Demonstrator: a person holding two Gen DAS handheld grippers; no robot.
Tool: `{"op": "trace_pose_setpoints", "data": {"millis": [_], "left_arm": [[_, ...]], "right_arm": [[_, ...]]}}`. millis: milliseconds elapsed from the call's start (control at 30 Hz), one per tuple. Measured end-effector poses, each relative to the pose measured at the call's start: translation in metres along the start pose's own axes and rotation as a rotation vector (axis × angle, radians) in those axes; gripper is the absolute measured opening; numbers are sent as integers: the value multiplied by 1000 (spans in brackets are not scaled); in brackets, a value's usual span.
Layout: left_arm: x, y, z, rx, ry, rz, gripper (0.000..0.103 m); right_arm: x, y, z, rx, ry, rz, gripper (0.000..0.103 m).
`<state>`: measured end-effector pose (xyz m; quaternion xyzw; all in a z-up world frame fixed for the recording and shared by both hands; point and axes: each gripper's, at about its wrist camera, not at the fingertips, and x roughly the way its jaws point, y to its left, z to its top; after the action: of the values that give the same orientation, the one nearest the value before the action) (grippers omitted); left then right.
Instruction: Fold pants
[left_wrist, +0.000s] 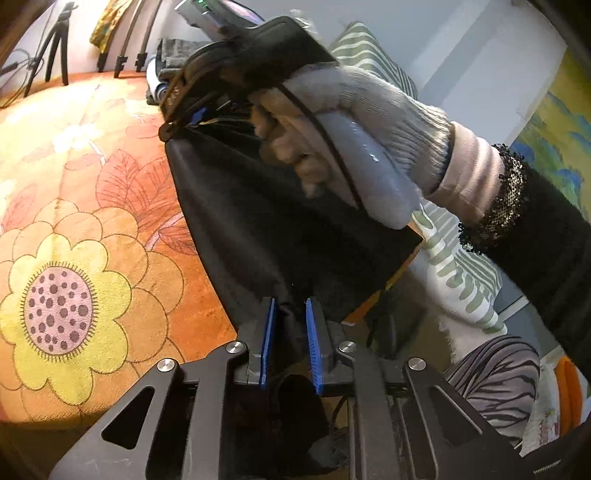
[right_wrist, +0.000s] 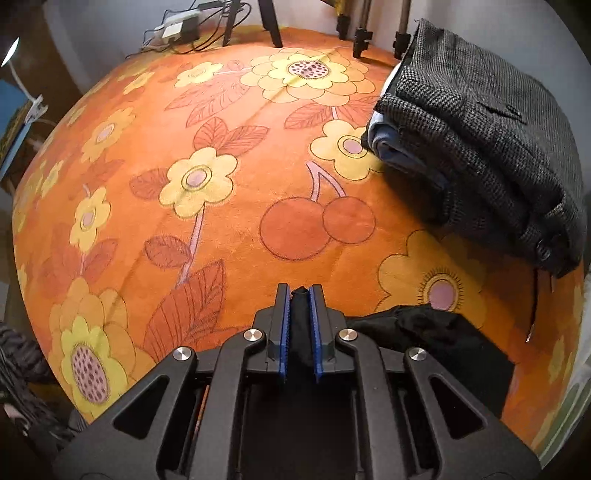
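The left gripper (left_wrist: 290, 314), with black fingers and blue ribbed pads, is clamped narrowly on a bunched fold of the black, smooth-fabric pants (left_wrist: 258, 221). From there the cloth stretches taut up to the right gripper (left_wrist: 177, 125), held by a hand in a grey knitted glove (left_wrist: 354, 122). In the right wrist view, the right gripper pinches another black fold between its blue pads, the rest hanging beside it above the orange flower-patterned blanket (right_wrist: 221, 221). A stack of folded clothes topped by grey tweed (right_wrist: 480, 140) lies well apart on the blanket.
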<state>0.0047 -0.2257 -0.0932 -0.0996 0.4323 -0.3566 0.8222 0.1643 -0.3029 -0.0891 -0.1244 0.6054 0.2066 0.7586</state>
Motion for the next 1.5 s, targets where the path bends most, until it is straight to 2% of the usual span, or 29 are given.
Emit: {"op": "trace_pose_setpoints", "data": {"millis": [100,167,200,300,433,533,667,733,800,1067,1200,1300,1367,1500], "left_arm": [[-7,1,4,-19,16,-20,15],[-16,1,6,-19,10,-23,15],[-20,1,7,-19,3,-24,15],[-33,0,13,-15,-24,-31,15],[-37,-1,27,-6,-23,-22,17],[-29,-6,33,3,-4,-12,17],[-13,-11,37,21,36,0,24],[-3,-14,36,39,61,10,24],[5,-18,33,59,84,27,24],[22,-36,34,166,120,145,24],[26,-37,32,187,122,162,24],[26,-38,31,199,122,166,25],[27,-37,31,192,124,157,29],[30,-36,31,182,133,139,45]], "right_arm": [[-7,-2,0,34,-22,-8,14],[-23,-10,-3,75,-60,3,29],[-36,-17,-7,111,-98,12,32],[-78,-36,-34,194,-195,37,34],[-120,-55,-98,318,-273,29,34],[-128,-57,-141,372,-269,28,34],[-130,-51,-185,400,-244,-15,34],[-126,-52,-202,423,-224,11,34],[-122,-54,-217,427,-207,-6,34],[-112,-52,-232,392,-185,-55,34],[-107,-47,-235,371,-178,-79,34],[-107,-50,-238,391,-184,-61,35],[-106,-52,-239,401,-185,-51,35],[-105,-53,-239,400,-193,-50,42]]}}
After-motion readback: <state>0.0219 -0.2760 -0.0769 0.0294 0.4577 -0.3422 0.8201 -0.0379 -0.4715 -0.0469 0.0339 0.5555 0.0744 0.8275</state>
